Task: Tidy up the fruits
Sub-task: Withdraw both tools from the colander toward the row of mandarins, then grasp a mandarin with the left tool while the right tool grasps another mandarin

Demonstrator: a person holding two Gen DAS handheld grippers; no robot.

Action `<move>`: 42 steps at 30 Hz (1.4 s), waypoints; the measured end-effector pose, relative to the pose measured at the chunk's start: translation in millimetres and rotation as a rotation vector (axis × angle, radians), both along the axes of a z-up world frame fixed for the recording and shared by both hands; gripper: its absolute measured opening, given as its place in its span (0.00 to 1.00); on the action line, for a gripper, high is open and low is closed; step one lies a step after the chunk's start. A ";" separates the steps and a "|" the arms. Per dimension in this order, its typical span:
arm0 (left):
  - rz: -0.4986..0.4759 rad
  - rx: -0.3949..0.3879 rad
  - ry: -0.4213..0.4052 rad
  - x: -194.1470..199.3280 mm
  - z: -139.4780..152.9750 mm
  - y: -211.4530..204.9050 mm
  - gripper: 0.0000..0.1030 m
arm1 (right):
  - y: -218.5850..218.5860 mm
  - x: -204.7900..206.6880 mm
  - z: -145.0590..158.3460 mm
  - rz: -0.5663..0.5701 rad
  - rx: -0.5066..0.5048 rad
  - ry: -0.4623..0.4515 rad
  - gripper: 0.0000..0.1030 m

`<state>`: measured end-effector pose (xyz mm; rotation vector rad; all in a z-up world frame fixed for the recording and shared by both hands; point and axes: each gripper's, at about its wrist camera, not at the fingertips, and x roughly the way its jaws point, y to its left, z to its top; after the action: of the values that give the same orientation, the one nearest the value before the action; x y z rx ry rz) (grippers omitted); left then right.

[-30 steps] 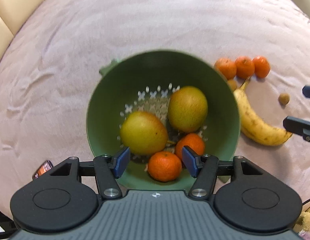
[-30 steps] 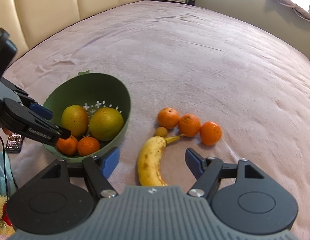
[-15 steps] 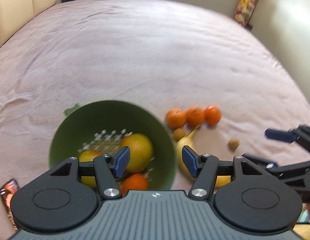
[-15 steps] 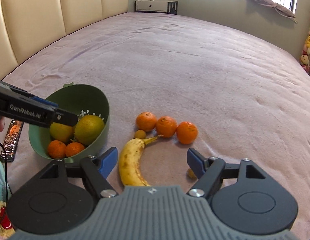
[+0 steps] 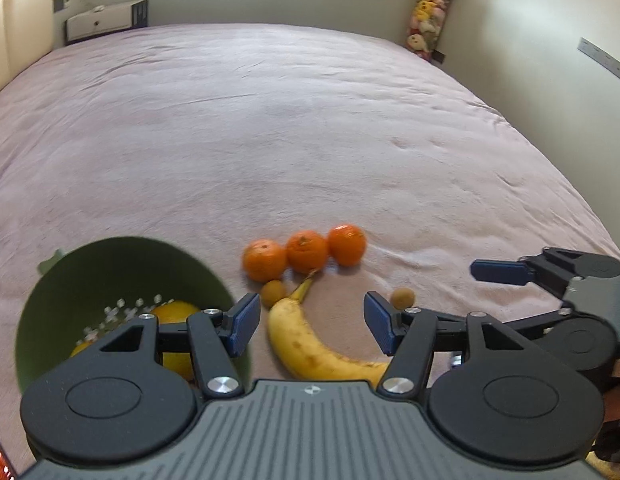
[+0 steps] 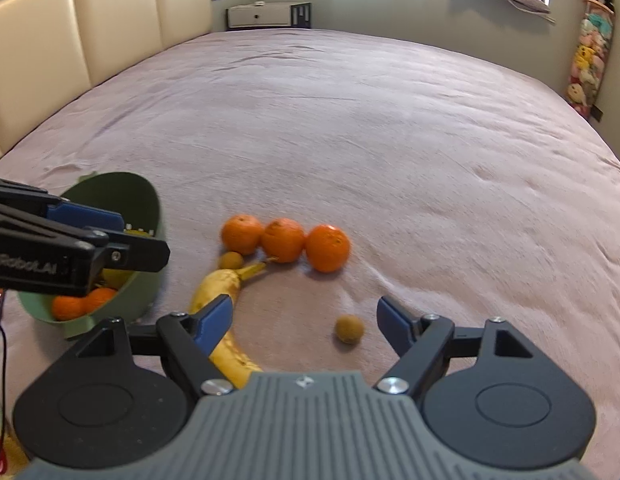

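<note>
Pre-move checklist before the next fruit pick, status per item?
1. Right gripper open and empty: ok.
2. Left gripper open and empty: ok.
3. Small round brown fruit lying free on the pink bedspread, ahead between the right gripper's fingers: ok.
4. Yellow curved banana apart from that fruit: ok.
5. Green perforated plastic bowl upright with room left: ok, though the left gripper partly hides it.
6. Three orange mandarins touching in a row, may roll: cannot tell.
</note>
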<state>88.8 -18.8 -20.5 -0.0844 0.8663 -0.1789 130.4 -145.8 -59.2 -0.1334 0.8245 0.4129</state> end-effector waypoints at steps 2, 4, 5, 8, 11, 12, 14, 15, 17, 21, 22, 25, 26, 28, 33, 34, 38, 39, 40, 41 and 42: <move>-0.008 -0.003 -0.010 2.7 -2.1 -4.5 0.68 | -1.9 3.3 -5.9 -0.016 -0.005 -0.005 0.74; -0.012 -0.007 -0.017 5.2 -5.0 -7.1 0.68 | -3.3 6.9 -11.8 -0.031 -0.009 -0.010 0.74; -0.015 -0.009 -0.018 6.6 -6.6 -8.6 0.68 | -3.7 8.9 -14.2 -0.037 -0.010 -0.009 0.74; -0.029 -0.012 -0.012 11.7 -13.1 -11.1 0.68 | -3.8 15.5 -20.6 -0.052 -0.002 -0.008 0.74; -0.045 -0.006 0.004 17.4 -19.8 -14.1 0.65 | -3.2 20.6 -24.4 -0.054 -0.003 -0.016 0.70; -0.044 -0.002 0.008 19.5 -21.7 -14.9 0.65 | -2.8 22.0 -25.3 -0.052 -0.008 -0.018 0.69; -0.037 0.009 0.009 24.0 -24.2 -15.9 0.65 | -1.1 25.5 -27.1 -0.051 -0.022 -0.022 0.64; -0.034 0.015 0.011 26.4 -24.9 -15.5 0.64 | -0.4 27.4 -27.6 -0.049 -0.025 -0.019 0.60; -0.033 0.020 0.018 33.3 -26.3 -15.1 0.64 | 1.5 31.9 -27.6 -0.042 -0.029 -0.011 0.57; -0.061 0.028 0.046 48.7 -28.8 -14.6 0.63 | 12.4 41.3 -26.3 0.028 -0.085 -0.046 0.54; -0.068 0.033 0.049 51.9 -29.8 -14.6 0.62 | 15.7 44.4 -26.8 0.046 -0.100 -0.059 0.54; -0.066 0.042 0.066 61.8 -34.1 -11.6 0.62 | 24.9 55.9 -32.0 0.092 -0.128 -0.083 0.53; -0.061 0.039 0.073 65.0 -35.8 -9.7 0.62 | 27.6 59.6 -35.4 0.107 -0.135 -0.087 0.52; -0.052 0.024 0.088 72.2 -38.8 -5.7 0.61 | 32.3 67.6 -43.3 0.128 -0.158 -0.084 0.48; -0.042 0.014 0.112 89.0 -44.0 -3.4 0.58 | 38.6 82.4 -65.5 0.152 -0.202 -0.073 0.45; -0.038 0.015 0.120 92.4 -45.5 -3.8 0.58 | 38.9 85.3 -68.1 0.154 -0.204 -0.069 0.45; -0.035 0.011 0.159 105.4 -54.5 -3.1 0.58 | 40.8 94.3 -75.1 0.165 -0.210 -0.067 0.45; -0.037 0.006 0.164 107.1 -55.9 -2.9 0.58 | 41.4 96.2 -76.7 0.171 -0.211 -0.068 0.45; -0.040 -0.003 0.170 108.6 -57.1 -2.3 0.58 | 42.5 98.5 -78.6 0.175 -0.213 -0.068 0.45; -0.041 -0.013 0.175 110.1 -57.9 -1.6 0.58 | 42.7 101.0 -79.9 0.180 -0.209 -0.065 0.45; -0.039 -0.019 0.178 111.4 -58.8 -0.9 0.58 | 42.4 102.3 -80.9 0.182 -0.202 -0.065 0.45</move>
<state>200.2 -19.7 -79.3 -0.1027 1.0443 -0.2188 232.7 -103.3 -140.0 -0.4103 0.7919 0.4934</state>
